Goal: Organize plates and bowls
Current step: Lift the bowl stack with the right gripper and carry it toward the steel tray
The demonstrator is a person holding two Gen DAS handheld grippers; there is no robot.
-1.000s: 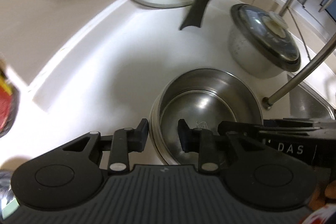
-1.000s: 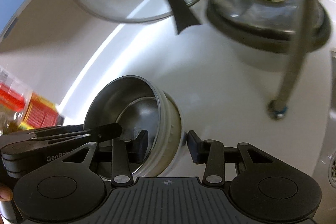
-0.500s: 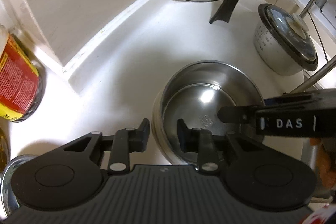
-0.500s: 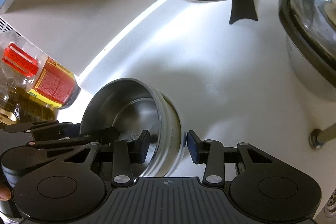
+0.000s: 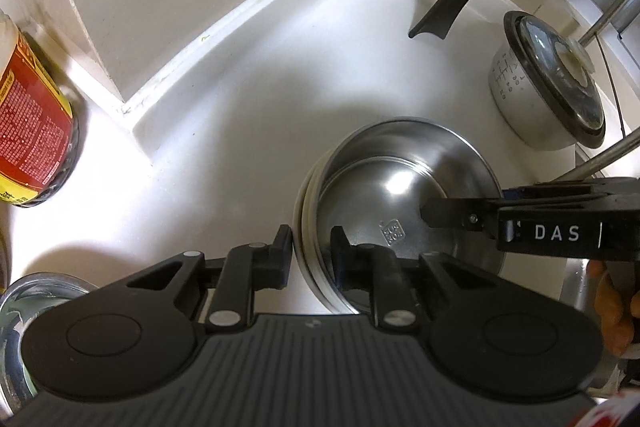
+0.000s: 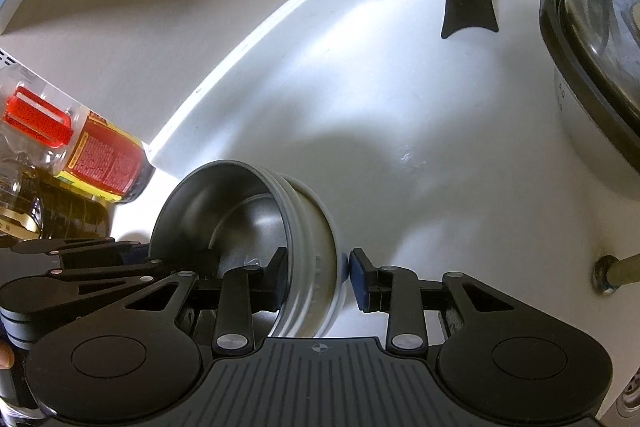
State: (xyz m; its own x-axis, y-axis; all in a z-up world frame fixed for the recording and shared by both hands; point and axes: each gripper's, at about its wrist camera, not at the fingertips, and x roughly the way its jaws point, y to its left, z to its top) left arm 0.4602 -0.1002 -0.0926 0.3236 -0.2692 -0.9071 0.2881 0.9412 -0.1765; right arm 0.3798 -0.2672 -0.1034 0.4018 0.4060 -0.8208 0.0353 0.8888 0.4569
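A stack of nested steel bowls point(image 5: 400, 195) stands on the white counter point(image 5: 248, 131). My left gripper point(image 5: 311, 251) straddles the stack's left wall, one finger outside and one inside. Its jaws are closing, and the pads touch the wall. My right gripper point(image 6: 318, 269) straddles the opposite wall of the bowls point(image 6: 224, 199), its blue outer pad against the lowest rim. These jaws are closing too. Each gripper's black fingers point(image 5: 452, 215) show inside the bowl in the other's view.
A glass lid with a black handle point(image 5: 456, 7) leans at the back. A lidded pot point(image 5: 548, 87) stands at the right by a metal faucet pipe point(image 5: 600, 163). A red-labelled bottle point(image 5: 28, 131) and an oil bottle point(image 6: 16, 195) stand at the left.
Both views have swung left, bringing the red-labelled bottle into sight. The jaws of both grippers have narrowed onto the bowl walls. The faucet base sits farther from the stack.
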